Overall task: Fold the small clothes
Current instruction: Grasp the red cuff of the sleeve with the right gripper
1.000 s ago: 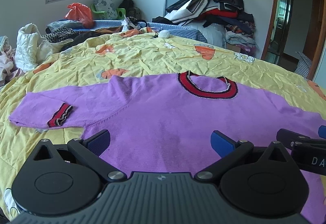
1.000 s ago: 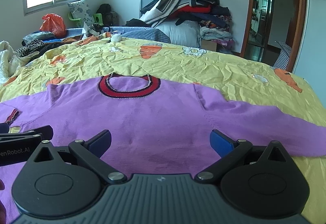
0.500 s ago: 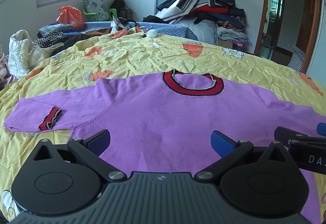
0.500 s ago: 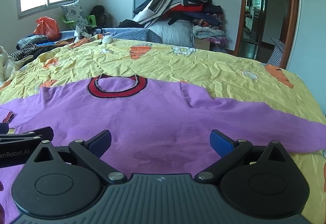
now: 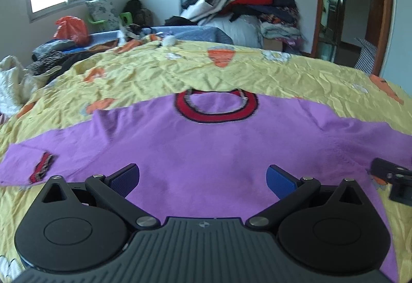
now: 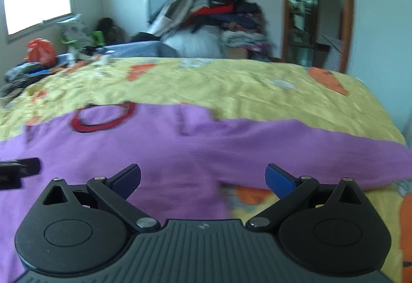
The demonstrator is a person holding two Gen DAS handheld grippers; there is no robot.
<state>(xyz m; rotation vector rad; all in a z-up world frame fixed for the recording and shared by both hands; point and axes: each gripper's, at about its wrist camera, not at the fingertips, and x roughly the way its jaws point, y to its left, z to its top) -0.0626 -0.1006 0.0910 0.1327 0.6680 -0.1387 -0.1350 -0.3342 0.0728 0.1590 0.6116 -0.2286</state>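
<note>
A purple sweater with a red and black collar lies flat on the yellow bedspread. Its left sleeve is folded back, showing a red striped cuff. My left gripper is open and empty over the sweater's lower body. My right gripper is open and empty over the sweater near its right armpit, with the right sleeve stretching off to the right. The right gripper shows at the right edge of the left wrist view, and the left gripper at the left edge of the right wrist view.
A tall heap of clothes stands beyond the bed's far edge. More clothes, an orange bag and white bedding lie at the far left. A doorway is at the right. The bed's right edge is close.
Both grippers have shifted to the right along the sweater. The collar has slid left in both views, and the right sleeve and bed edge have come into the right wrist view. Both stay open.
</note>
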